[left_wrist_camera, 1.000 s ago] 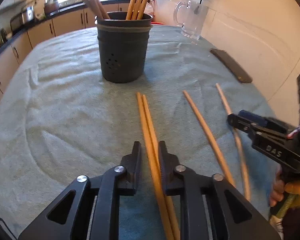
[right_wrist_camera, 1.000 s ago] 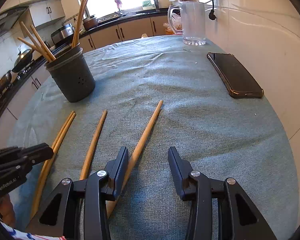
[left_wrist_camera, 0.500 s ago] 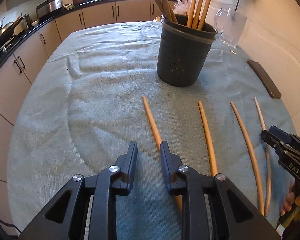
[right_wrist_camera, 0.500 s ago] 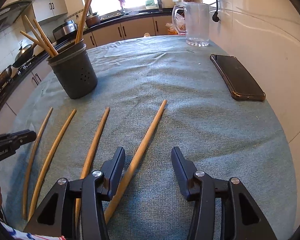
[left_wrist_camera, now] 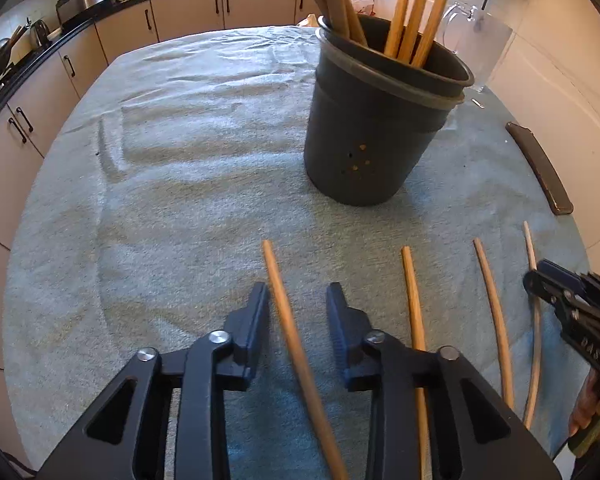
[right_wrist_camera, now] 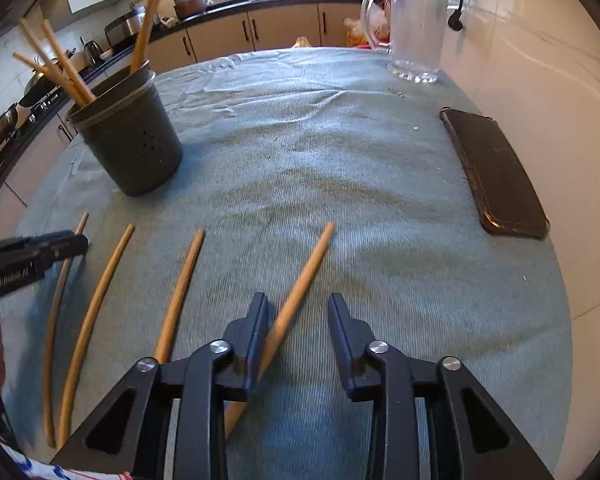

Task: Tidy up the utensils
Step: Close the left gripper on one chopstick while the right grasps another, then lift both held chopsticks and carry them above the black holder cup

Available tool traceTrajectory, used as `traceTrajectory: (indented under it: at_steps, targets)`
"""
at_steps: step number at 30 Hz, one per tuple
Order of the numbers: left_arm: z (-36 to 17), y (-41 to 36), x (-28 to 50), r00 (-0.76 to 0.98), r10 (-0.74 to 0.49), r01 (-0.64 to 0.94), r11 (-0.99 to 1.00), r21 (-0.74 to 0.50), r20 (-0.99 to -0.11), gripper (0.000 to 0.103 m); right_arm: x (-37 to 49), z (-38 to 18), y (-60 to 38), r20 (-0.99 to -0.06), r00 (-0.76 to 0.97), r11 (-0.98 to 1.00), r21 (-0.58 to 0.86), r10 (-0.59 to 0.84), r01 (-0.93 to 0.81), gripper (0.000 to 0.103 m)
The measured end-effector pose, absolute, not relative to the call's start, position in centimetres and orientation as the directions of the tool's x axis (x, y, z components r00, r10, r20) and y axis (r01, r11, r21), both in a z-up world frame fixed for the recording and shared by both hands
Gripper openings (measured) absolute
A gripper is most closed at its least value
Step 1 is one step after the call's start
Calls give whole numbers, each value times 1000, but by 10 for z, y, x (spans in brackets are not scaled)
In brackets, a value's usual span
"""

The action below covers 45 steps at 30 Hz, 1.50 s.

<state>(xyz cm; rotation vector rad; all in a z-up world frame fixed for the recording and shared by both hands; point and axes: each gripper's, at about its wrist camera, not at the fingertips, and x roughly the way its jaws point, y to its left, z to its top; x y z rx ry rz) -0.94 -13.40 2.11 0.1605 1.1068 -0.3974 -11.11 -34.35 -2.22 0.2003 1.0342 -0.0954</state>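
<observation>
Several wooden chopsticks lie side by side on the grey-green cloth. My left gripper [left_wrist_camera: 297,312] is open, low over the cloth, with the leftmost chopstick [left_wrist_camera: 290,332] lying between its fingers. My right gripper [right_wrist_camera: 298,320] is open, with the rightmost chopstick [right_wrist_camera: 300,284] between its fingers, close to the left finger. The dark holder [left_wrist_camera: 380,120] with several chopsticks standing in it is beyond the left gripper, also in the right wrist view [right_wrist_camera: 130,140]. Each gripper shows at the edge of the other's view, the right [left_wrist_camera: 572,308] and the left [right_wrist_camera: 24,260].
A black phone [right_wrist_camera: 496,172] lies on the cloth at the right, near the wall. A glass jug [right_wrist_camera: 416,28] stands at the far right corner. Kitchen cabinets and a counter run behind and left of the table. The white wall borders the right side.
The left gripper has opened and let go of two chopsticks, which now lie apart, and it moved closer to the holder. The right gripper closed in around the rightmost chopstick.
</observation>
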Motion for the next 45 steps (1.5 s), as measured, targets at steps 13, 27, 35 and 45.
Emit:
traceTrajectory:
  at_steps: [13, 27, 35, 45]
  targets:
    - [64, -131, -41, 536, -288, 416, 908, -48, -794, 5, -108, 1, -343, -790, 606, 962, 230, 94, 150, 6]
    - [152, -94, -113, 666, -432, 426, 889, -166, -608, 5, -190, 74, -344, -599, 797, 945, 298, 79, 131, 6]
    - [162, -83, -150, 691, -451, 430, 885, -181, -564, 5, -228, 91, -336, -541, 839, 951, 285, 54, 123, 6]
    - [176, -67, -185, 715, -473, 438, 877, -198, -516, 6, -262, 108, -324, -485, 874, 964, 248, 41, 92, 6]
